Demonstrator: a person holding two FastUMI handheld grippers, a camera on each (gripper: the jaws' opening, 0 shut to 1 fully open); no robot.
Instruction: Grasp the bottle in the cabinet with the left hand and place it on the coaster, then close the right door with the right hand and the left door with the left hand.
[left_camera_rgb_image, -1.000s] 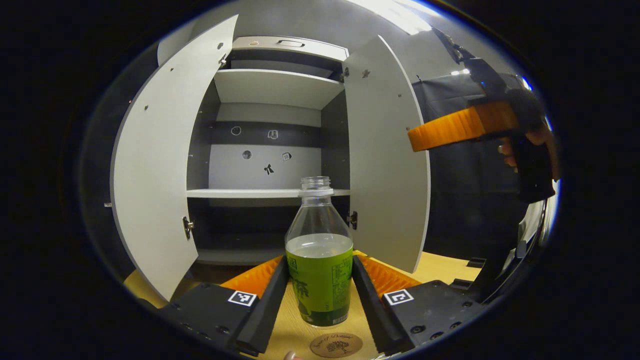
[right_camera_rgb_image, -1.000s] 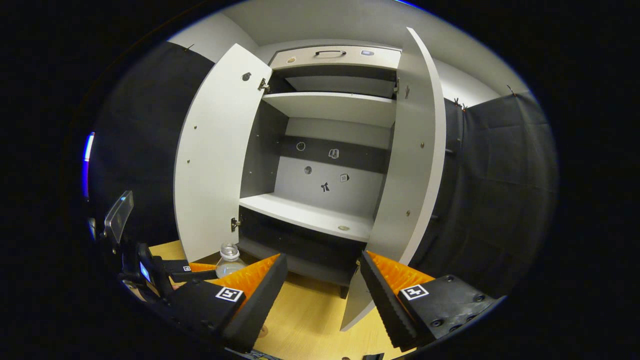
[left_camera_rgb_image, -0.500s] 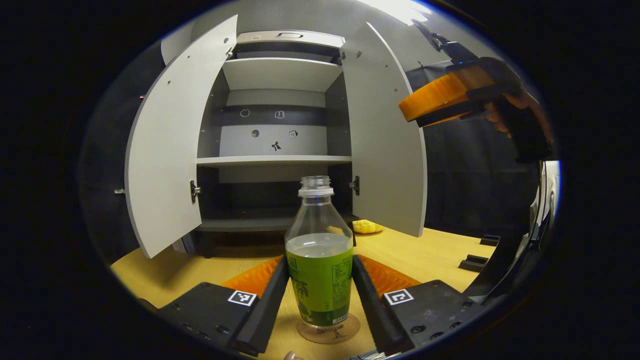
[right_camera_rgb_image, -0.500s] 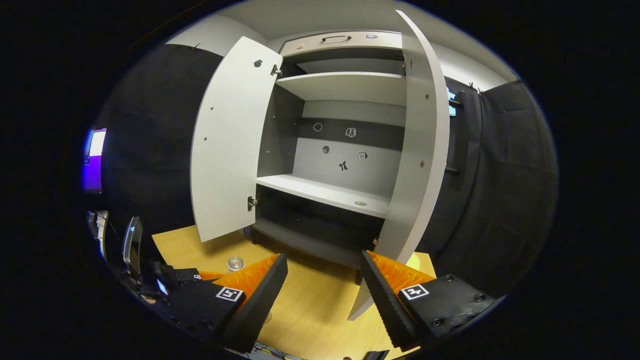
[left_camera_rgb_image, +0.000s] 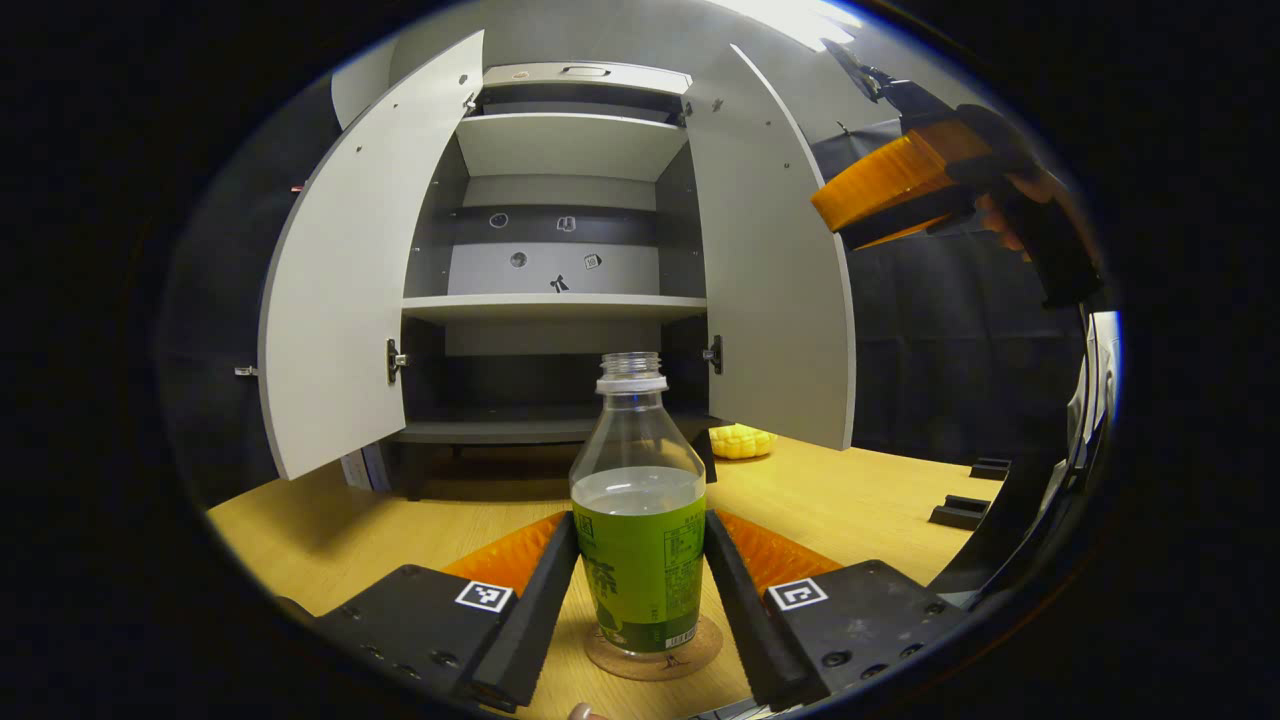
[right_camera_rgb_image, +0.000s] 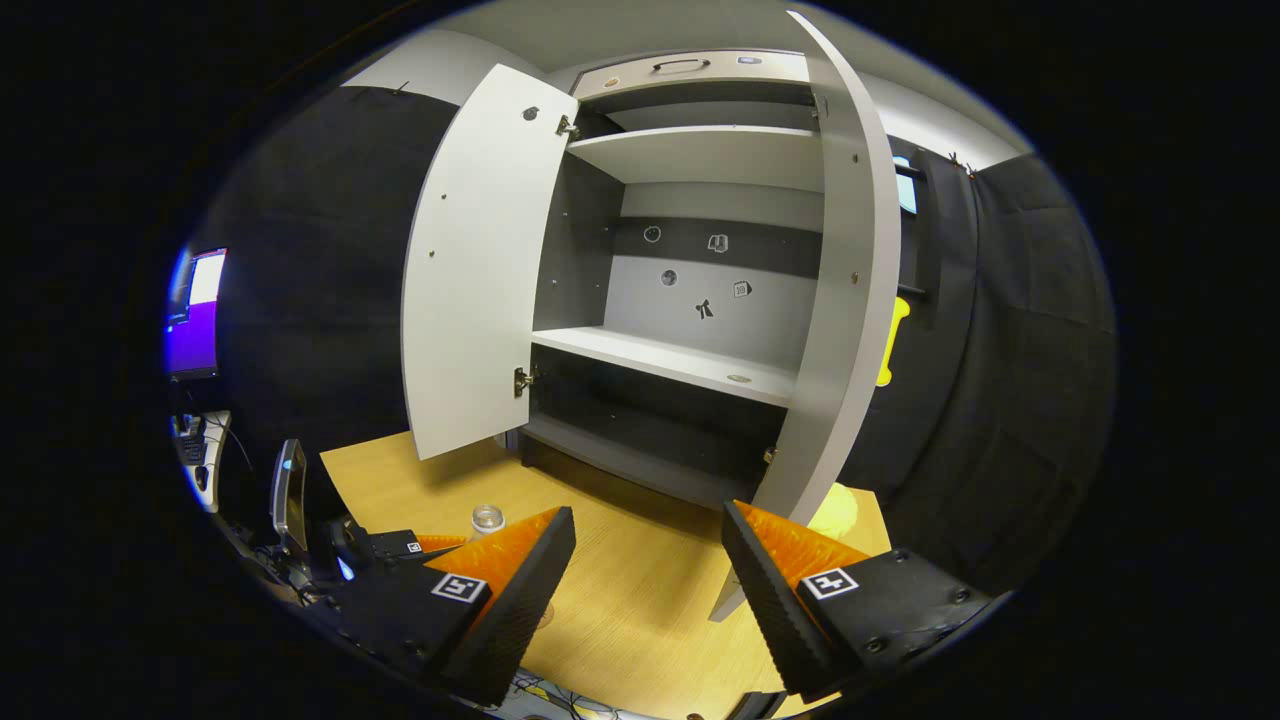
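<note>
Bottle (left_camera_rgb_image: 638, 520) stands upright on the coaster (left_camera_rgb_image: 654, 650) on the near surface (left_camera_rgb_image: 850, 500), clenched between both fingers of your left tool (left_camera_rgb_image: 640, 590), while your right tool (right_camera_rgb_image: 645, 570), jaws spread and empty, hangs before the right door (right_camera_rgb_image: 840, 300) of the cabinet (right_camera_rgb_image: 690, 250), both doors open.

Yellow corn cob (left_camera_rgb_image: 738, 441) lying on wooden bench (left_camera_rgb_image: 860, 495), two small black blocks (left_camera_rgb_image: 968, 505) near its right edge.
</note>
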